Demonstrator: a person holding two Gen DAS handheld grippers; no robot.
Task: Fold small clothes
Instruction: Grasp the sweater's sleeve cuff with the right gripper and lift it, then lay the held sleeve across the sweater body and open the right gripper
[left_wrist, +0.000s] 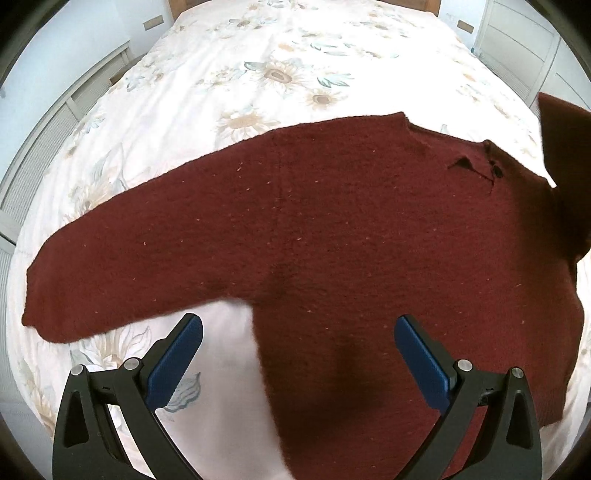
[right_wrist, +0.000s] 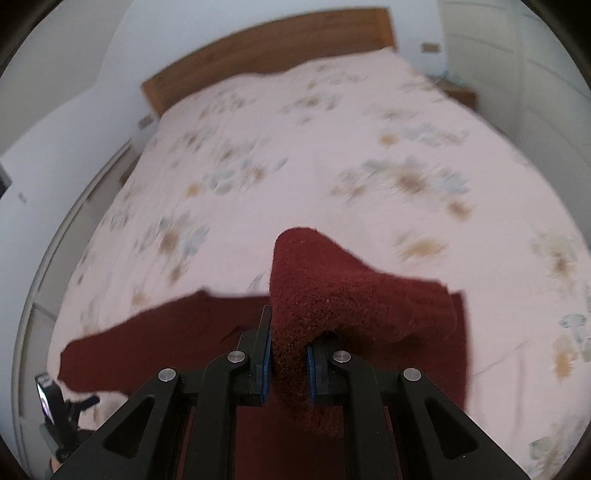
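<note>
On the floral bedspread (left_wrist: 229, 92), a dark red knitted sweater (left_wrist: 332, 229) lies spread flat, and what a nubbly thing it is: thick, fuzzy wool flecked with tiny pale specks. One long sleeve (left_wrist: 110, 280) stretches out to the left, tapering to a rounded cuff. Up by the neckline there's a small notch with a dark button or two. The cover beneath is smooth pale cotton printed with beige flowers and grey-blue leaves.

Over to the left gripper (left_wrist: 298, 332): jaws spread wide, blue pads facing each other, nothing between them. It hovers above the sweater's body near the armpit; one finger over the white cover, the other over the red knit.

Now the right gripper (right_wrist: 288, 354), and this one is clamped tight! Its blue pads pinch a thick fold of that same red wool, the other sleeve (right_wrist: 351, 291), which rises up over the fingers and droops off to the right in a soft hump. The rest of the sweater lies flat beneath it on the bed. A wooden headboard (right_wrist: 266, 40) curves across the far end, rather blurred.
</note>
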